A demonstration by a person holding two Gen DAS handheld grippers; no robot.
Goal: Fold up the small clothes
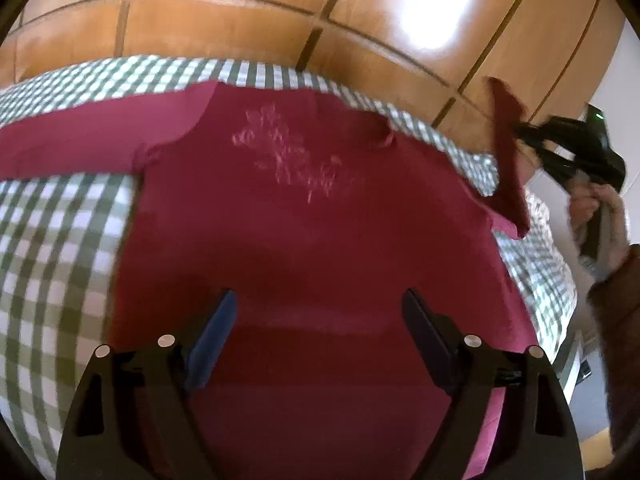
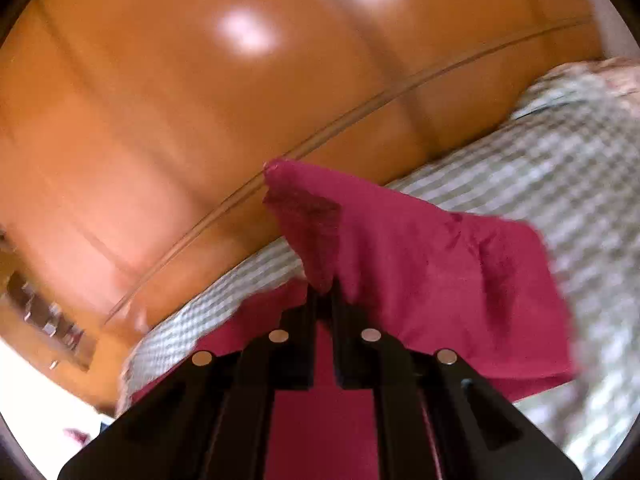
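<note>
Your right hand-held gripper [image 2: 325, 292] is clenched on the red shirt's [image 1: 304, 216] sleeve, probably lifting it to fold inward; your left hand-held gripper [image 1: 318, 300] hovers released above the body.

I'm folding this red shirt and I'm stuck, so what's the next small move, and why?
Probably carry the right gripper inward across the red shirt and lay the sleeve it pinches onto the body. That sleeve is lifted off the checked cloth, while the left gripper hangs open above the lower shirt.
</note>
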